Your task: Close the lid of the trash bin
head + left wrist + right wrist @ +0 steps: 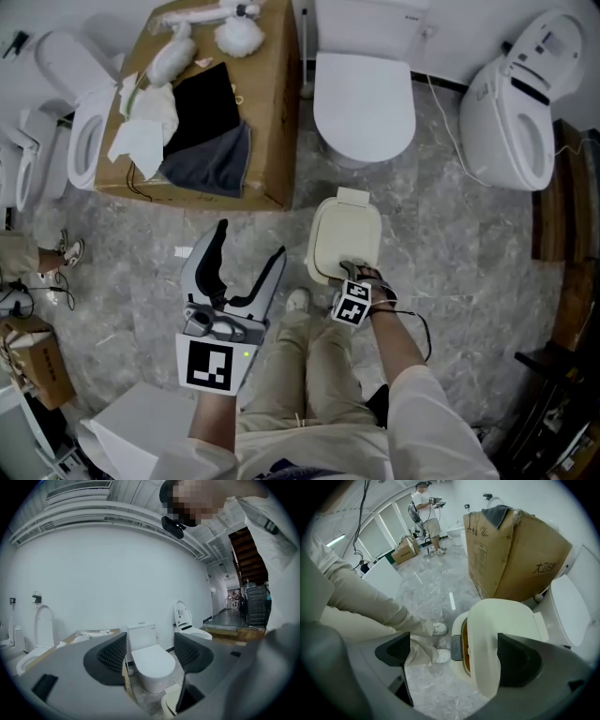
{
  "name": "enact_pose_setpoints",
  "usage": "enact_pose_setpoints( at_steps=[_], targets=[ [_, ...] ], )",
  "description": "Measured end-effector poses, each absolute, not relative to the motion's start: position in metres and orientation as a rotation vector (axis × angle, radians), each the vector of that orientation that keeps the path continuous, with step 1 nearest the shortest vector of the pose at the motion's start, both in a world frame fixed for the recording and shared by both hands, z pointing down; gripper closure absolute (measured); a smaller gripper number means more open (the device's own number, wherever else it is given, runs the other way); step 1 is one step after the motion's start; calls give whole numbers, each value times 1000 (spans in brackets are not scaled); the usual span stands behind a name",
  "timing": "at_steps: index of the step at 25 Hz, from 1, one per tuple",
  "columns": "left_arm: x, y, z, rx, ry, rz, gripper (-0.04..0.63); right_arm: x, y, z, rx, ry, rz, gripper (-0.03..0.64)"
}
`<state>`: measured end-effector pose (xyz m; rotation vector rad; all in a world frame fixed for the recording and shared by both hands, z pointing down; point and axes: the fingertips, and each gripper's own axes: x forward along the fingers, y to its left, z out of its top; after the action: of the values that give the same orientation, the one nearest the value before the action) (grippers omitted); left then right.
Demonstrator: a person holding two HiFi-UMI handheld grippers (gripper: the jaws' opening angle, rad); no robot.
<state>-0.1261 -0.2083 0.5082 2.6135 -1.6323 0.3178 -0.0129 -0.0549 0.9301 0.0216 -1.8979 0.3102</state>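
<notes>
Cream plastic trash bin (344, 242) down on the grey marble floor (450, 244), just this side of the white toilet (364, 103), right by the person's shoes. Lid (506, 634) not quite shut, with a narrow gap along its near edge and a brownish inside peeking through. Right tongs (457, 654) spread wide directly over that lid, one jaw above the cream top, the other out over the floor, gripping nothing; actual contact hard to call. Left tongs (151, 654) held up well to the left, apart too and empty, aimed at the far wall. Cardboard box (267, 112) far left, draped with cloths.
</notes>
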Motion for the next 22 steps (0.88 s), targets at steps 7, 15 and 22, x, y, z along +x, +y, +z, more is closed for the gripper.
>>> enact_pose_setpoints(
  at_steps=[7,15,22],
  targets=[
    [-132,-205,517,2587,-1654,343,298,-15,-44,951,-2,-1873,313,49],
    [-131,-210,522,2591,-1663,353,298,-11,-34,973,-55,-1827,318,49],
    [-130,-214,529,2588,-1654,371,298,-10,-28,985,-75,-1807,331,48]
  ],
)
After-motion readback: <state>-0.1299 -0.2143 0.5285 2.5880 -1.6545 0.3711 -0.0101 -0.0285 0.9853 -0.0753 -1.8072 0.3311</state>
